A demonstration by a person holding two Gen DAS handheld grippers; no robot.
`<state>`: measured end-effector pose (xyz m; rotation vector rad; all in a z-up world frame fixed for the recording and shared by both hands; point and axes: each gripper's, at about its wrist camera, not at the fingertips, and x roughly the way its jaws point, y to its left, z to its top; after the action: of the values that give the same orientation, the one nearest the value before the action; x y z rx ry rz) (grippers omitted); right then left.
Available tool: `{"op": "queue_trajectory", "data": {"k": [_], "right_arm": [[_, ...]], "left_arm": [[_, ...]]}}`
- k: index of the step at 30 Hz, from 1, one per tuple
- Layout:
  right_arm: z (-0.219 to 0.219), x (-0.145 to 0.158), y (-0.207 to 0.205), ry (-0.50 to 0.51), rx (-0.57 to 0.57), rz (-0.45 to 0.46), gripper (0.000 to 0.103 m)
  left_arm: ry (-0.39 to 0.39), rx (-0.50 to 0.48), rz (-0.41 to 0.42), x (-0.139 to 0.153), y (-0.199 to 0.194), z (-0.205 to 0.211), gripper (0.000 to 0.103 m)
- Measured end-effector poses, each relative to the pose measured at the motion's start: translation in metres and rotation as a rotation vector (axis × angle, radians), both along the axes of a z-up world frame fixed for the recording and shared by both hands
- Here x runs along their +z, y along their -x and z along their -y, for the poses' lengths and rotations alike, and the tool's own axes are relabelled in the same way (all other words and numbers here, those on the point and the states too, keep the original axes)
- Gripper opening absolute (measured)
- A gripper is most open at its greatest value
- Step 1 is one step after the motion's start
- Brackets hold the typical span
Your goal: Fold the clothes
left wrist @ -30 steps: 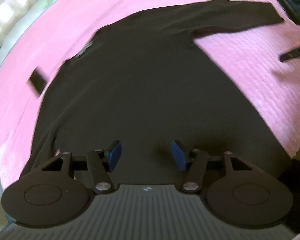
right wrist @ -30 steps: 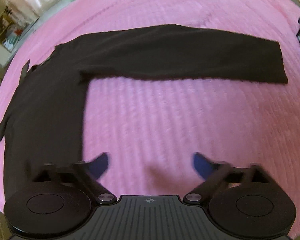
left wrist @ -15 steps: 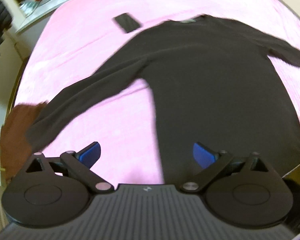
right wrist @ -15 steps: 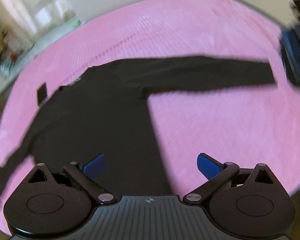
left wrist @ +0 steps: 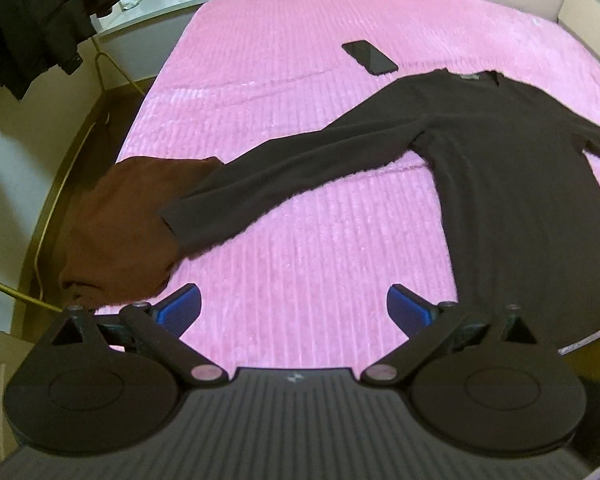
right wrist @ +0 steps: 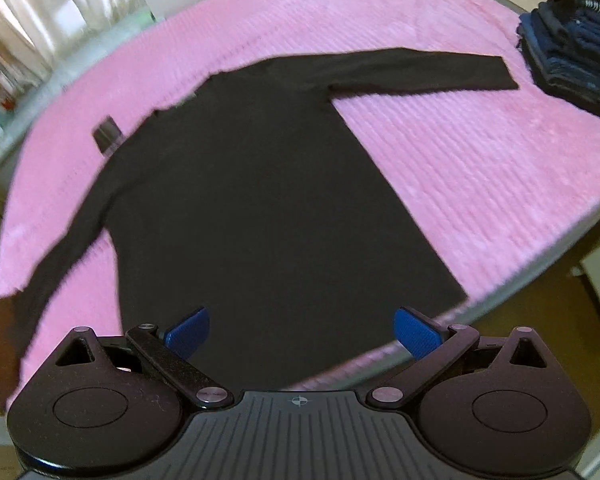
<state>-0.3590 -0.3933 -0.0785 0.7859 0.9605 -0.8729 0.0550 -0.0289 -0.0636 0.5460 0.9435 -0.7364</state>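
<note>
Both grippers have drawn back from the black long-sleeved top (right wrist: pixel 268 200) toward the near edge of the bed (left wrist: pixel 300 60).

Left gripper (left wrist: pixel 294 308): jaws have just been opening and now stand spread wide, nothing between them; it hangs over bare pink cover near the bed's left edge, beside the top's left sleeve.

Right gripper (right wrist: pixel 302 334): jaws spread wide and empty, above the hem at the near edge.

Black top: laid flat in the middle of the bed, neckline toward the far side, both sleeves stretched outward. Left cuff overlaps a brown garment (left wrist: pixel 120 232) at the left edge.

Also present: a phone (left wrist: pixel 370 57) just beyond the collar; a stack of folded dark clothes (right wrist: pixel 572 52) at the far right corner.

Judgement: spreading appears finished and no fold is made yet; a sleeve looks like the likely first grasp.
</note>
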Motion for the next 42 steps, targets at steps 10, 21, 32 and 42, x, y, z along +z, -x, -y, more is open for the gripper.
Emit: {"op": "queue_trajectory", "data": {"k": [10,21,32,42], "right_arm": [[0.001,-0.01,-0.003,-0.042,0.041,-0.078,0.101],[0.013,0.003,-0.012,-0.058,0.056,-0.056,0.101],[-0.009,0.002,-0.044,-0.006,0.231,-0.102,0.101],[-0.03,-0.008,-0.067,-0.004,0.403,-0.174,0.101]], "left_arm": [[0.001,-0.072,-0.101,-0.007,0.03,0.022,0.098],[-0.017,-0.14,-0.104,-0.001,0.046,0.077,0.098],[-0.053,-0.157,-0.081,-0.002,0.043,0.085,0.098],[-0.06,-0.165,-0.073,-0.005,0.041,0.084,0.098]]}}
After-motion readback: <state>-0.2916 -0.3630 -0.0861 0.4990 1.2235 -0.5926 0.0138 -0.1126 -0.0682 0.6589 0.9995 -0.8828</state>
